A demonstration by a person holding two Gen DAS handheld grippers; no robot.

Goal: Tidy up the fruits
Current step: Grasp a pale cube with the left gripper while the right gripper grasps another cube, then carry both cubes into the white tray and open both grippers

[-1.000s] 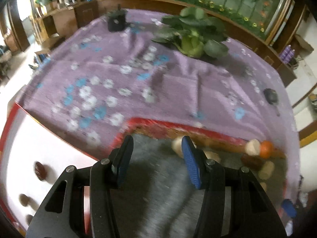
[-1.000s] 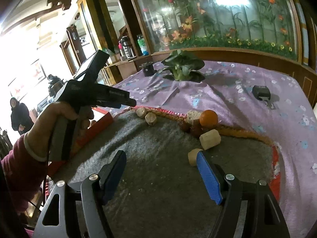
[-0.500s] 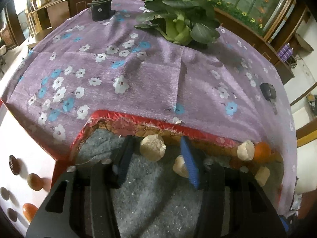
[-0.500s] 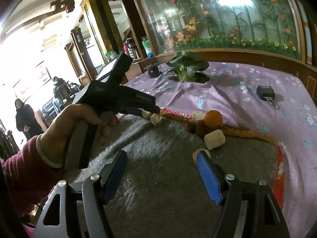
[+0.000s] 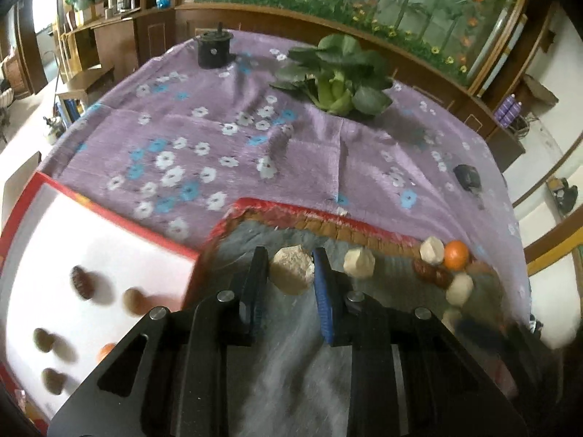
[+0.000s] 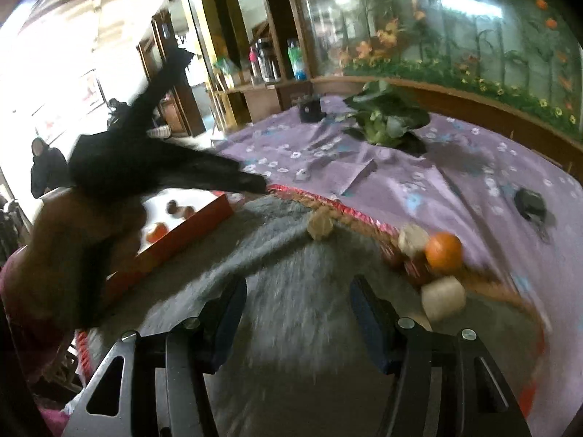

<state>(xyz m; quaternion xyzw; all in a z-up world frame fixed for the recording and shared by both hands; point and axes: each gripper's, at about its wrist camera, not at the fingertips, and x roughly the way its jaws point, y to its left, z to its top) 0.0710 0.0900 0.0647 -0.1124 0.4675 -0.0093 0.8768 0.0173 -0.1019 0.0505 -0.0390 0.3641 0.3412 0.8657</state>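
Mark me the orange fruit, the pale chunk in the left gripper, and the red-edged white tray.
orange fruit (image 5: 456,254), left wrist view, middle of its round skin.
pale chunk (image 5: 291,271), left wrist view, its front face between the closing jaws.
white tray (image 5: 120,215), left wrist view, its red far rim.

Black gripper (image 5: 291,280), blue pads (image 5: 322,291), maroon sleeve (image 6: 22,313)

A purple cloth (image 5: 328,167) printed with white and blue flowers covers the desk. On it lies a grey mat (image 5: 291,346) edged in red and tan. A white tray (image 5: 54,255) has a red rim. Pale beige chunks (image 5: 291,271) sit beside an orange fruit (image 5: 456,254). The leafy vegetable (image 5: 337,73) is green.
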